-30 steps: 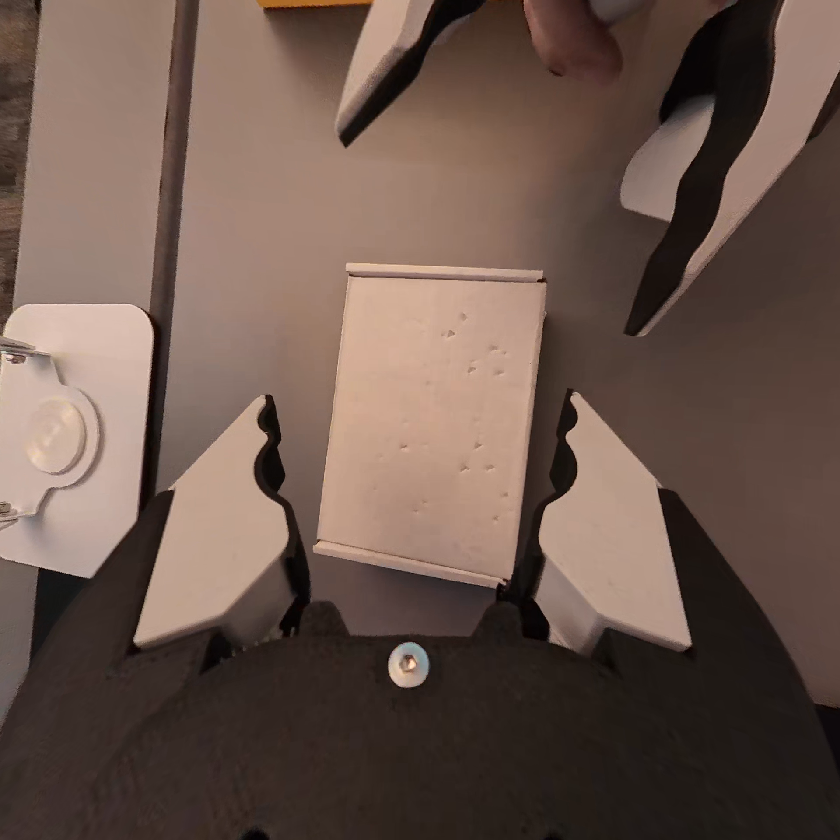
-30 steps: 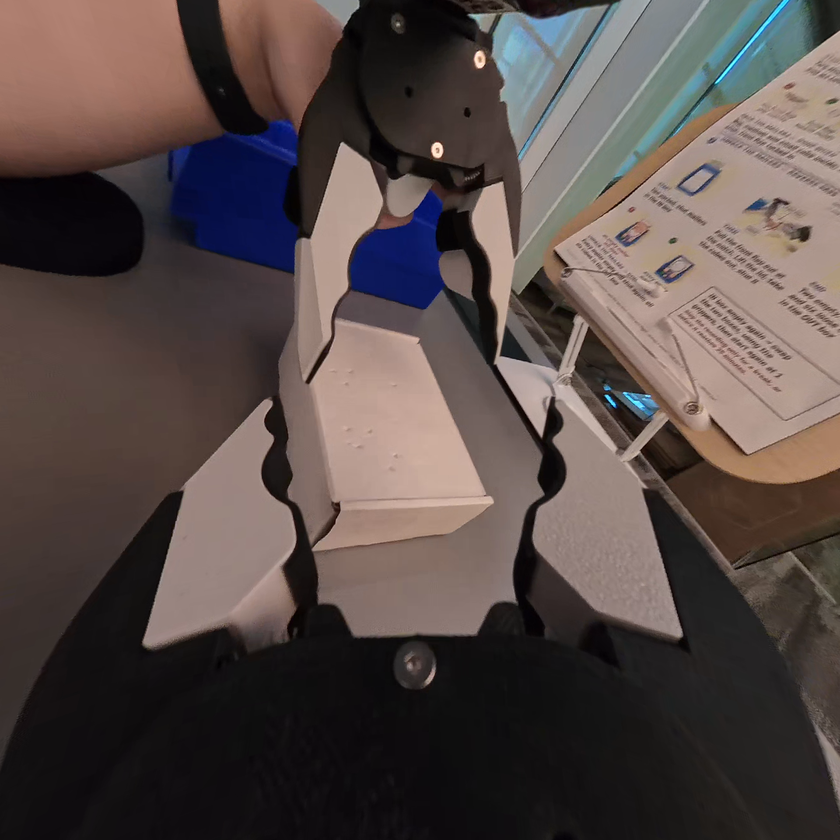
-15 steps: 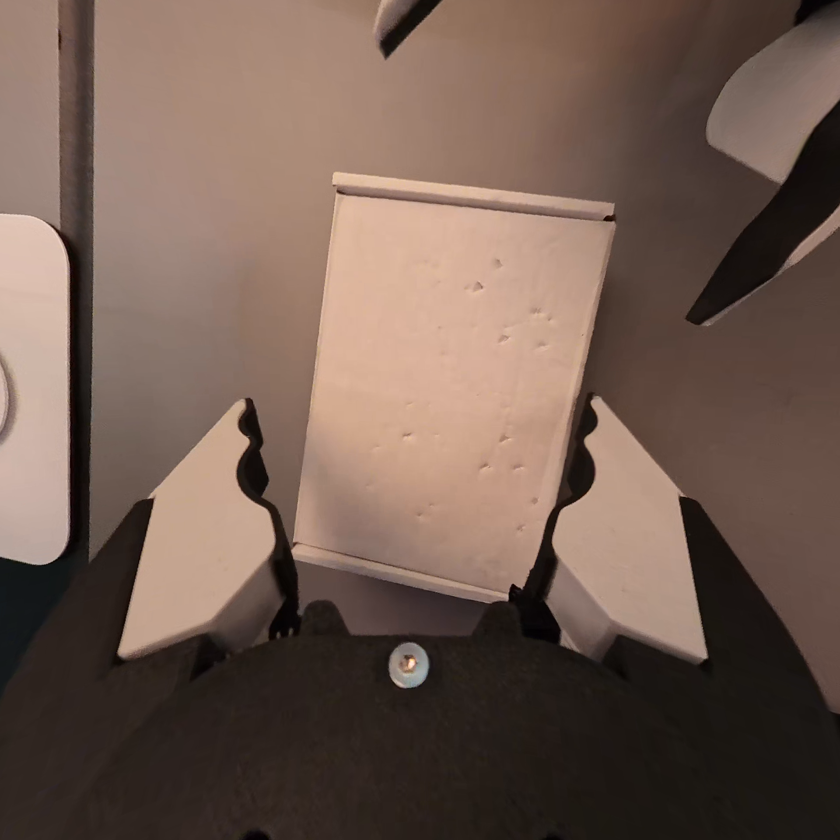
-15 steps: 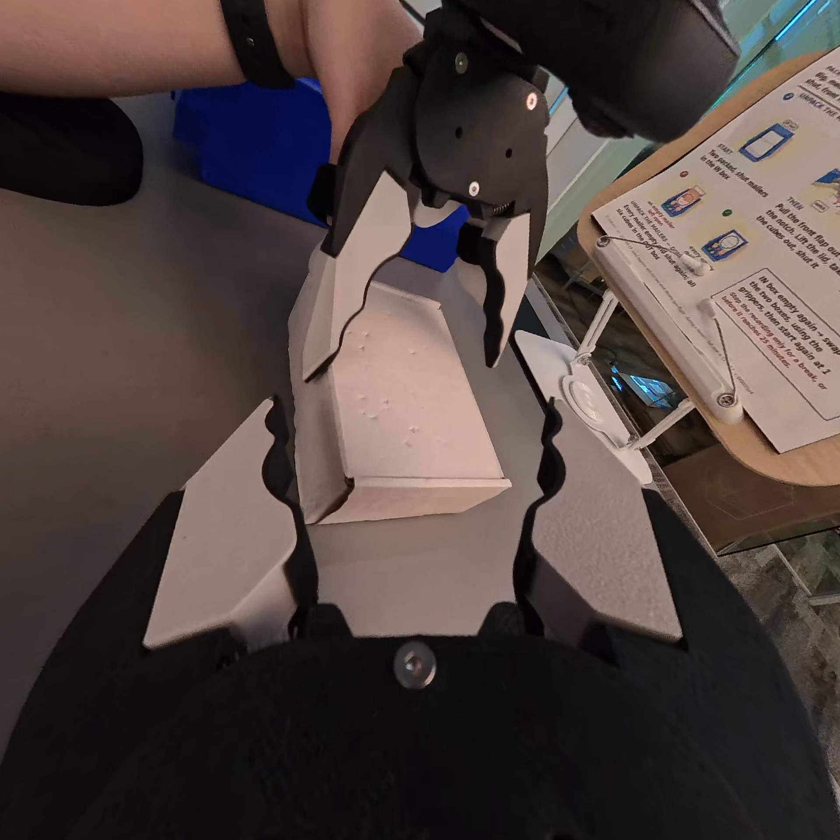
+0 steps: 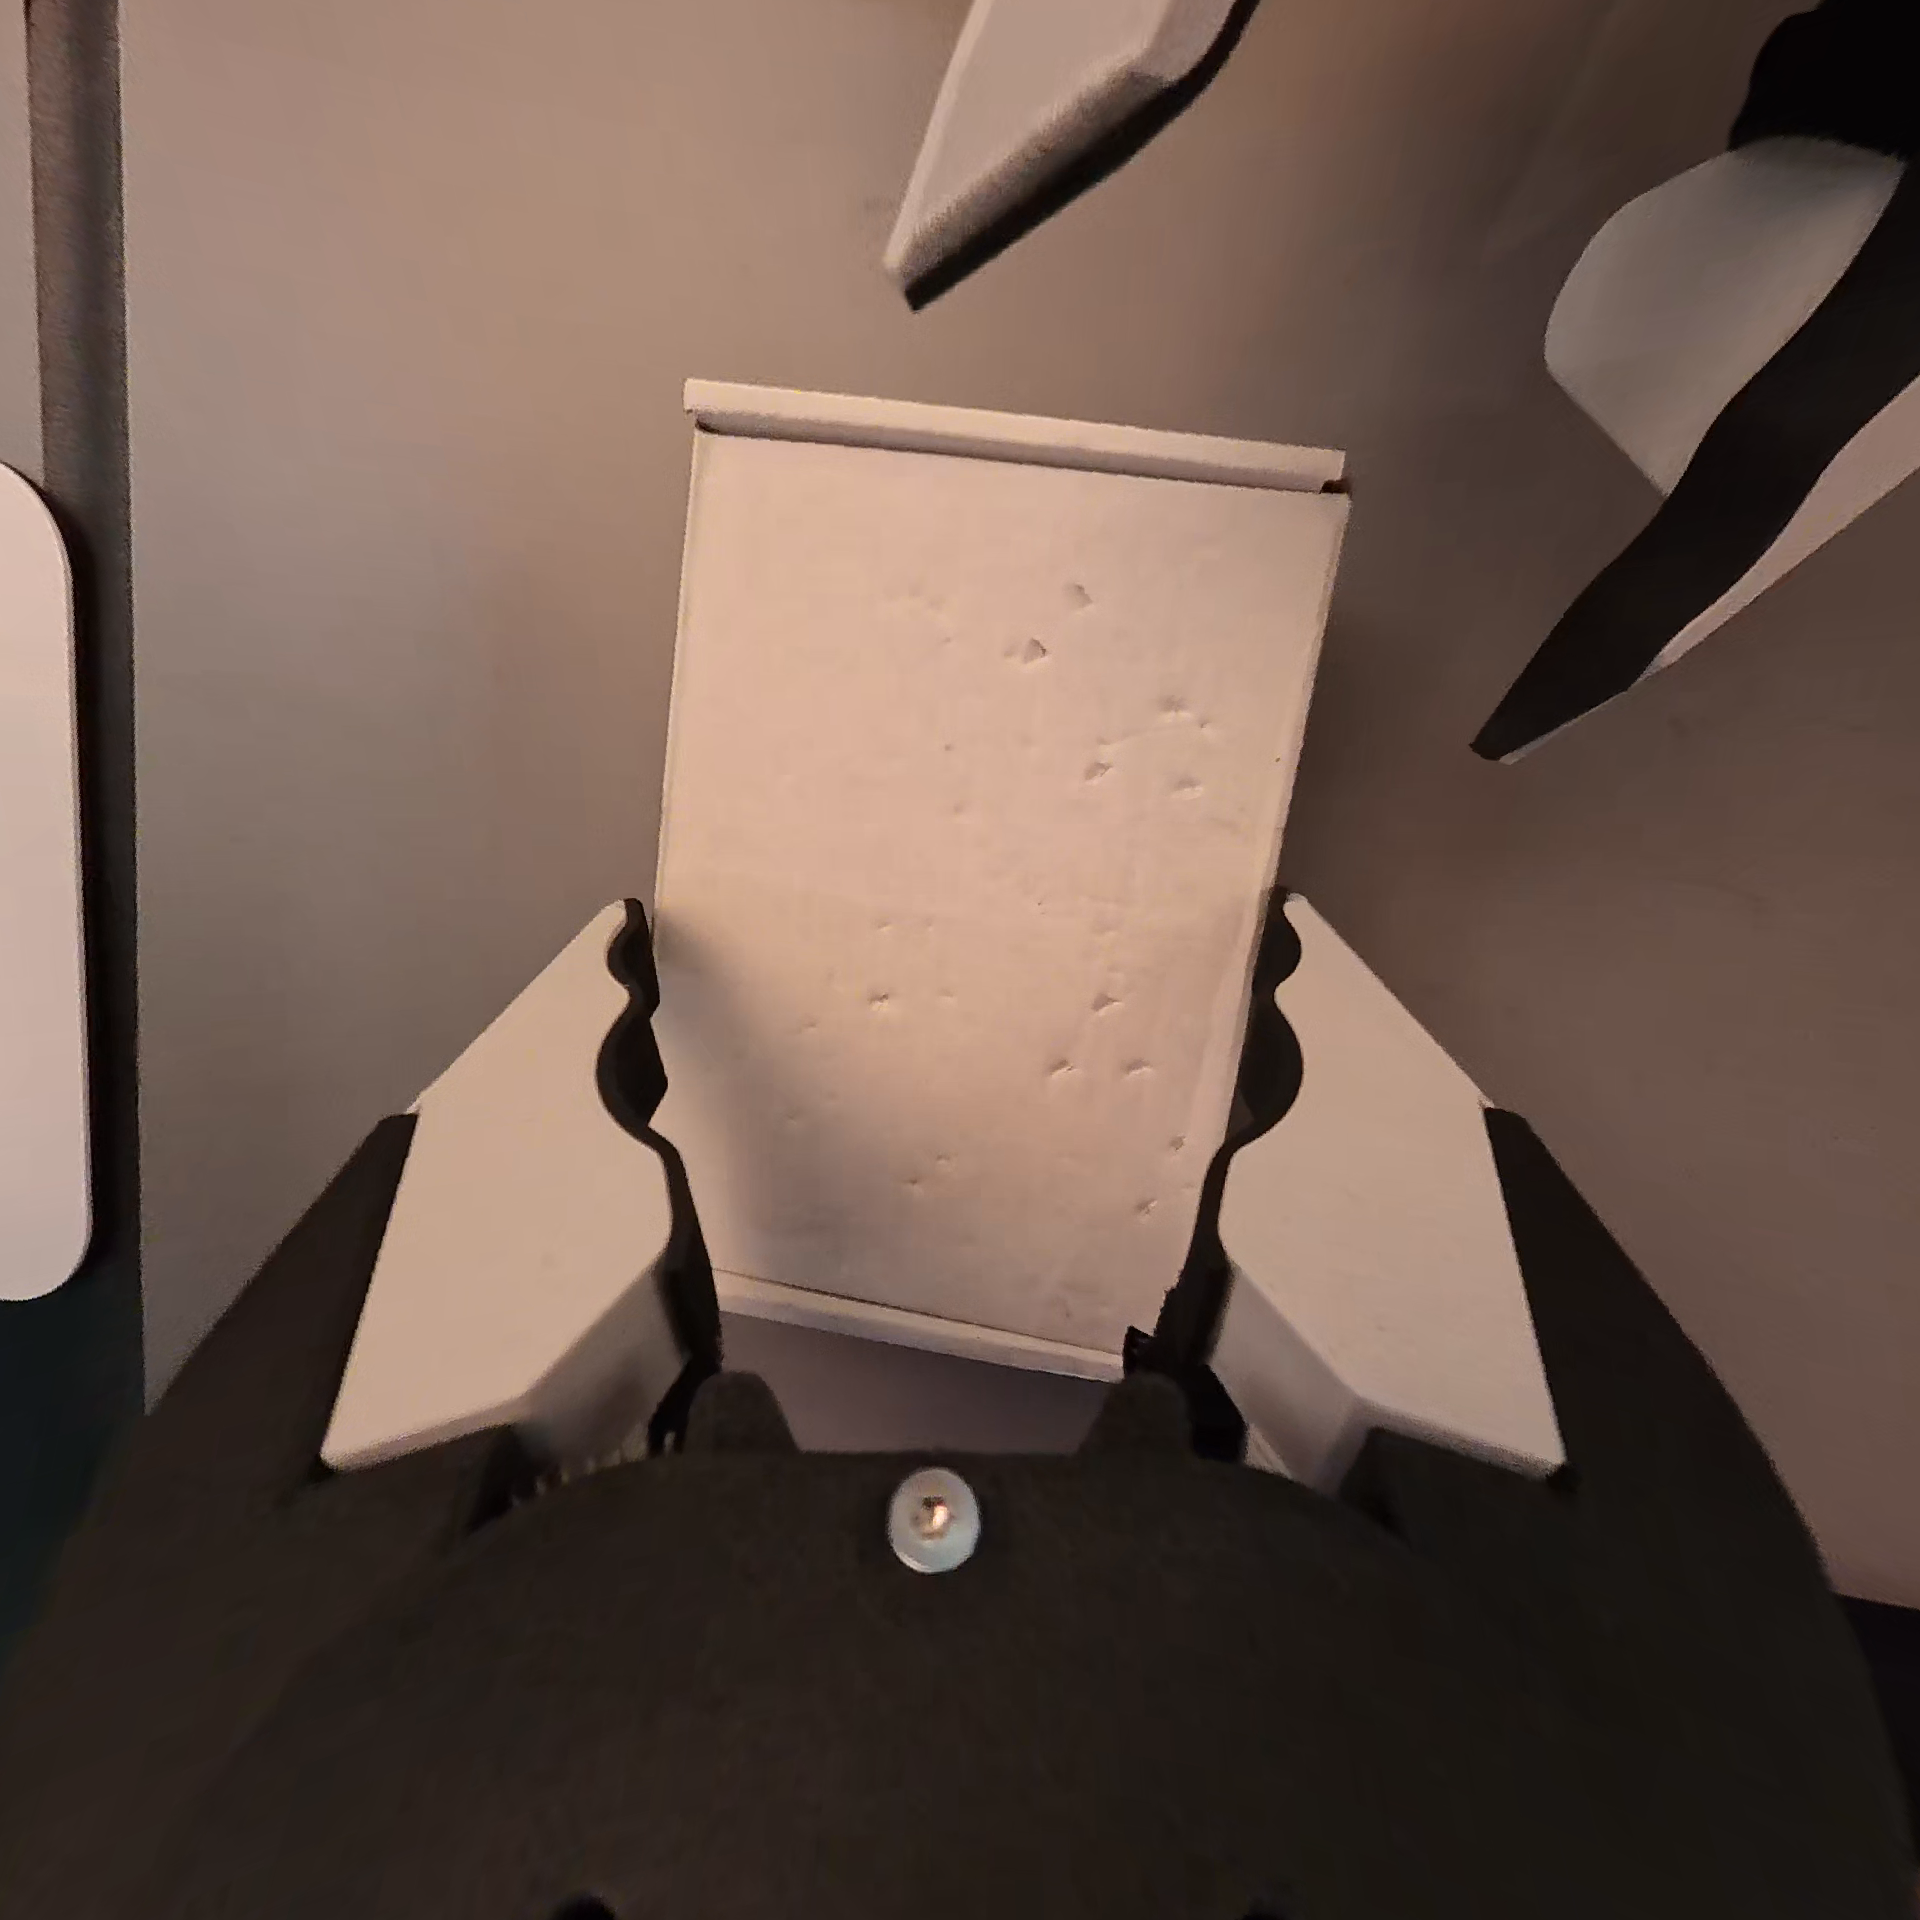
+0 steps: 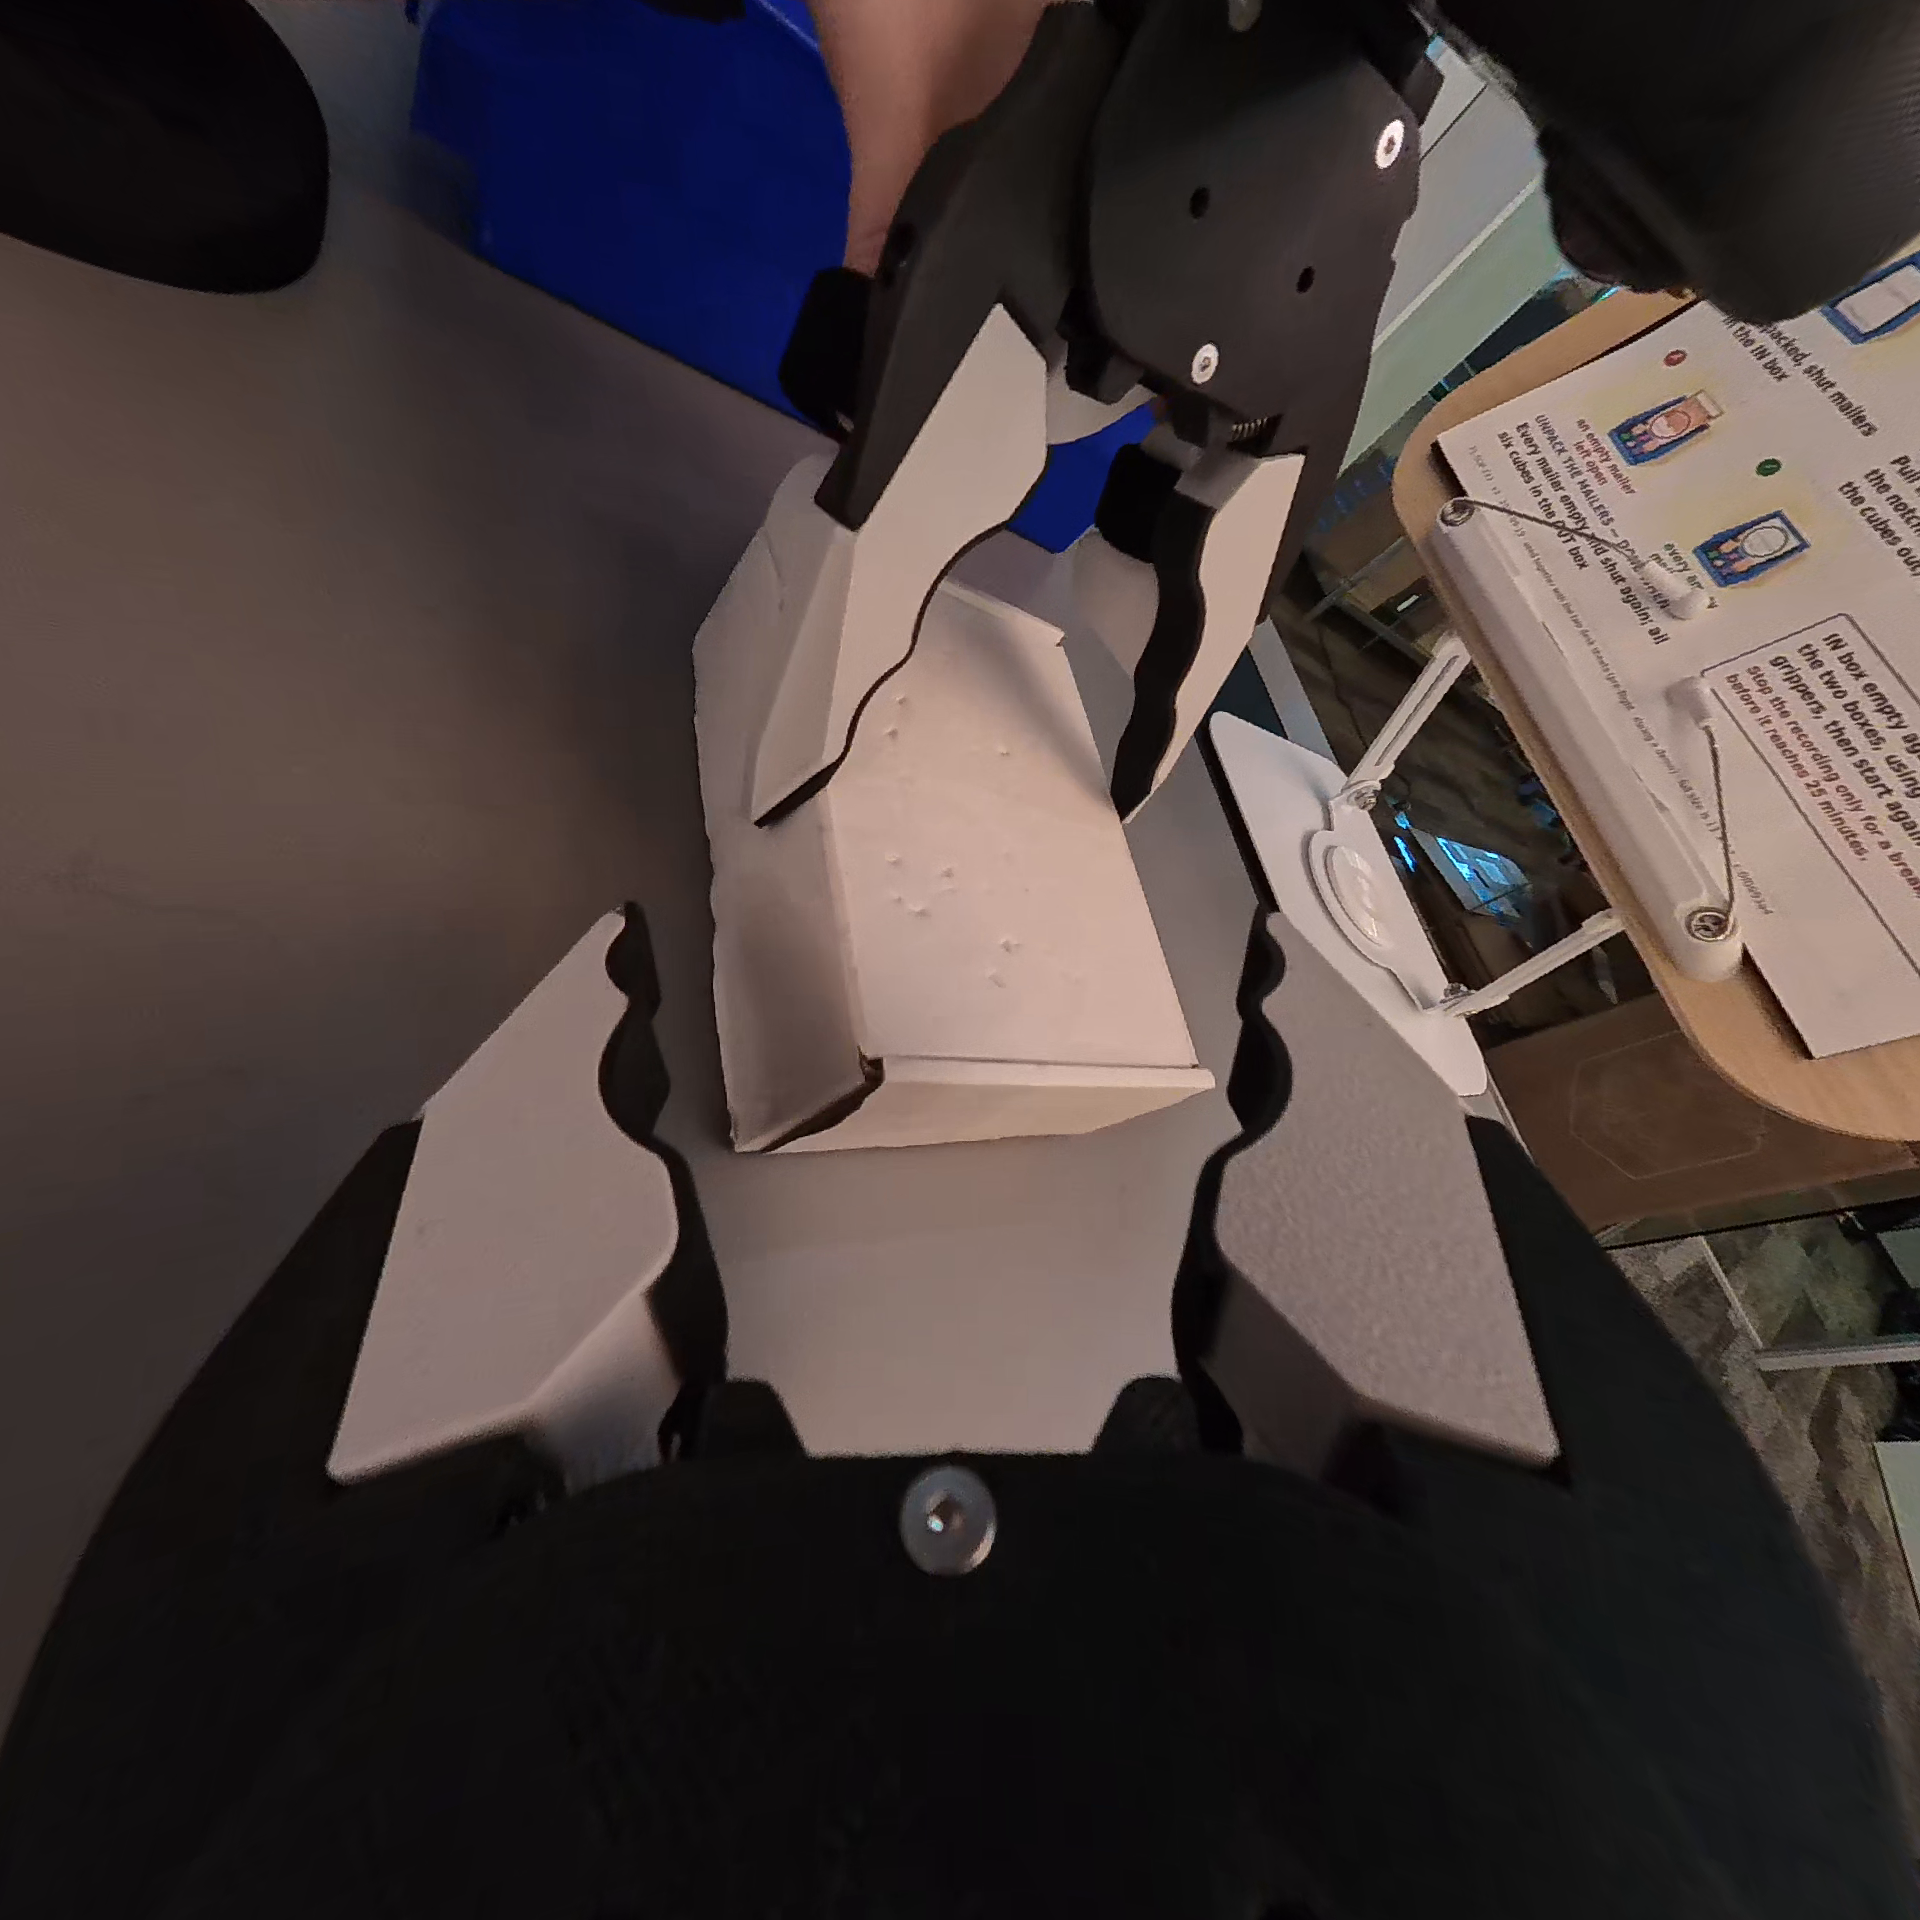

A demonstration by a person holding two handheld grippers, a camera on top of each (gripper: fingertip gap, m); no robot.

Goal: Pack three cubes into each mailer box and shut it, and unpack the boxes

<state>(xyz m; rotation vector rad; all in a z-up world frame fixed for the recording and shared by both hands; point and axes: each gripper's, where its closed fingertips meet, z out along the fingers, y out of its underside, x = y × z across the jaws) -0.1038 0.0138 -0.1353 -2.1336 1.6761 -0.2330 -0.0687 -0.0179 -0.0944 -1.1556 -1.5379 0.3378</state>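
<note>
A closed white mailer box (image 5: pixel 966 862) lies flat on the grey table (image 5: pixel 416 520), its lid dotted with small dents. My left gripper (image 5: pixel 956 935) straddles the box near its close end, and its fingers press against both long sides. In the right wrist view the left gripper (image 6: pixel 951 805) comes down over the far half of the box (image 6: pixel 987 935). My right gripper (image 6: pixel 943 930) is open and empty, and hovers above the box's near end. It also shows in the left wrist view (image 5: pixel 1195 530), past the box's far right corner. No cubes are visible.
A blue bin (image 6: pixel 623 208) stands at the table's far edge. A white stand base (image 6: pixel 1340 883) sits right of the box and shows at the left in the left wrist view (image 5: pixel 31 883). An instruction sheet (image 6: pixel 1714 623) lies on a wooden side table.
My left gripper has moved forward and down over the box, and its jaws have narrowed onto the box's sides. My right gripper has stayed open near the box's other end.
</note>
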